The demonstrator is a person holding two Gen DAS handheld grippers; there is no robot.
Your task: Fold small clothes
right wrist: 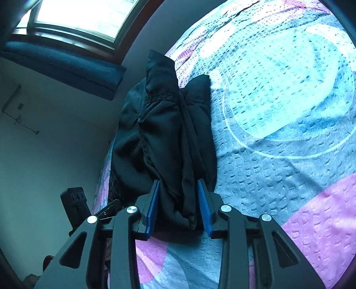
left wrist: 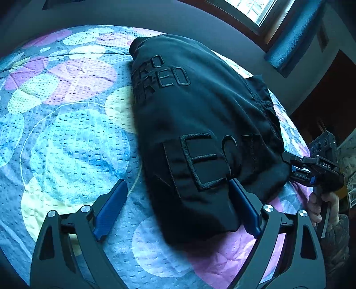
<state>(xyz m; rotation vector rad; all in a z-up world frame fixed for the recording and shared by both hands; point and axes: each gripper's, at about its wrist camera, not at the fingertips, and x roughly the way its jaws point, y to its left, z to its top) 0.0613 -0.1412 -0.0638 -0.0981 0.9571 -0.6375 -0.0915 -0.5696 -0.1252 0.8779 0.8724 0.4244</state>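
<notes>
1. The black garment (left wrist: 200, 124) lies on the bed, folded into a long bundle with stitched lettering on top. One end reaches toward the far edge of the bed, and the near end lies between my two claws.

2. My left claw (left wrist: 178, 206) stands wide. Its right finger rests against the near edge of the cloth, its left finger is over bare bedspread, and nothing is pinched.

3. My right claw (right wrist: 178, 206) is at a middling width with a bunched fold of the garment (right wrist: 169, 133) between its blue pads. I can't tell whether the pads actually press it, so I won't call it a firm hold.

4. I judge the cloth soft, light and limp. It should drape and sag from any single hold, and its layers may slide apart, because the weave looks smooth.

5. The best hold, I think, is through all the layers at a corner or seam, with the two claws well apart along one edge so the fold stays square.

6. The bedspread (left wrist: 66, 137) is quilted and dimpled, with pastel circles. It should give under pressure and may catch a low finger.

7. A window (right wrist: 84, 20) lets in light beyond the bed. A dark wall runs behind it, and a blue cushion (right wrist: 66, 66) sits below the sill.
</notes>
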